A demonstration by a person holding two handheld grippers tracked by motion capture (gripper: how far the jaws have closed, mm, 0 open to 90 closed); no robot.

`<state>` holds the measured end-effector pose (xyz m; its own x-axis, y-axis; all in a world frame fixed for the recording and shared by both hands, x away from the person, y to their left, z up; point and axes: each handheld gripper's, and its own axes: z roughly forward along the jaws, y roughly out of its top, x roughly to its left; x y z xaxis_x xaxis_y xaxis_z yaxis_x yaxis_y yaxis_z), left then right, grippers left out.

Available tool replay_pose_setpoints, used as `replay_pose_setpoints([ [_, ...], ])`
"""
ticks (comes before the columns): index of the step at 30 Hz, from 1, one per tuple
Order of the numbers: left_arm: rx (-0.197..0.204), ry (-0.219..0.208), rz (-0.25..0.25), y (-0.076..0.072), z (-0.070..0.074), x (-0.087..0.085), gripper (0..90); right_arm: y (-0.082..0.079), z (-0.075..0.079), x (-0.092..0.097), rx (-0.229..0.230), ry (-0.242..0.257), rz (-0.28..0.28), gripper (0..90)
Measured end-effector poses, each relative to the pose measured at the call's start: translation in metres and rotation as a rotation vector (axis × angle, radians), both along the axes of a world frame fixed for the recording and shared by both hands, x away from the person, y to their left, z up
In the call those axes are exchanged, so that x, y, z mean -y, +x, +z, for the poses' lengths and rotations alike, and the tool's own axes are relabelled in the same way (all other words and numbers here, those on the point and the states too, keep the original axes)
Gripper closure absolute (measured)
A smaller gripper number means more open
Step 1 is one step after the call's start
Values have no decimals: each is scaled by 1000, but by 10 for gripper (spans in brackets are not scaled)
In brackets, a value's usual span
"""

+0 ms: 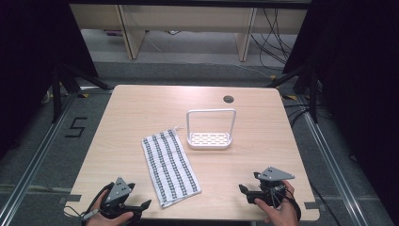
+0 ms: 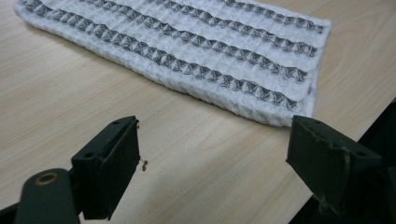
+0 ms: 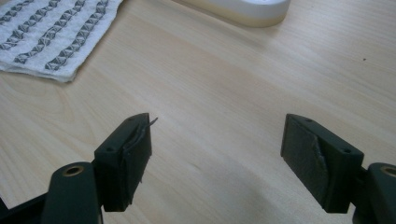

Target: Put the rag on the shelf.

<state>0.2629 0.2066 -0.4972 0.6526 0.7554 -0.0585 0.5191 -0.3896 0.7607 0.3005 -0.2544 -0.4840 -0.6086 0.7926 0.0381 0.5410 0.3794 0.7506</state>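
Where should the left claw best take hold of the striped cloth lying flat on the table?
Probably the near corner of the cloth, reached low from the person's side by the left claw. The folded edge there is thick and nearest, giving the open jaws something to pinch.

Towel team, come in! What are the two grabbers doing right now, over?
Left gripper open, empty, near edge. Right gripper open, empty. Striped towel flat on table, untouched. White rack beyond it, nothing blocking.

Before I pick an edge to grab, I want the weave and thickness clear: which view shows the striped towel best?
The left gripper view: the striped towel lies close ahead, its waffle weave and folded edge sharp. The high view shows the whole towel, flat but small. The right gripper view catches one corner.
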Motion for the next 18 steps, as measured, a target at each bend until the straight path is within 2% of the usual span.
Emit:
replay_pose_setpoints([
  [3,4,-9,-1,-1,0,3,163,-2,1,-2,-16,17,-7,272],
  [6,8,4,-14,-2,0,4,164,-1,3,-4,-1,16,14,287],
  [7,1,12,-13,-2,0,5,165,-3,3,-5,-6,20,7,291],
  [8,-3,-2,-8,-3,-1,6,165,-4,4,-8,-18,22,16,302],
  [10,-8,11,-12,-3,0,7,165,-5,5,-10,-21,25,18,304],
  [11,-4,11,-17,-3,0,8,167,-3,4,-11,0,11,43,311],
  [12,-9,12,-20,-4,0,8,171,-5,5,-14,-20,18,39,321],
  [13,0,17,-19,-3,0,9,171,-5,5,-15,-5,11,54,326],
  [14,-4,13,-19,-4,0,10,171,-5,5,-18,-14,14,65,328],
  [15,-5,-12,-18,-5,-1,13,170,-5,6,-20,-4,10,74,333],
  [18,-16,0,-26,-5,-1,14,166,-6,7,-28,-8,10,103,331],
])
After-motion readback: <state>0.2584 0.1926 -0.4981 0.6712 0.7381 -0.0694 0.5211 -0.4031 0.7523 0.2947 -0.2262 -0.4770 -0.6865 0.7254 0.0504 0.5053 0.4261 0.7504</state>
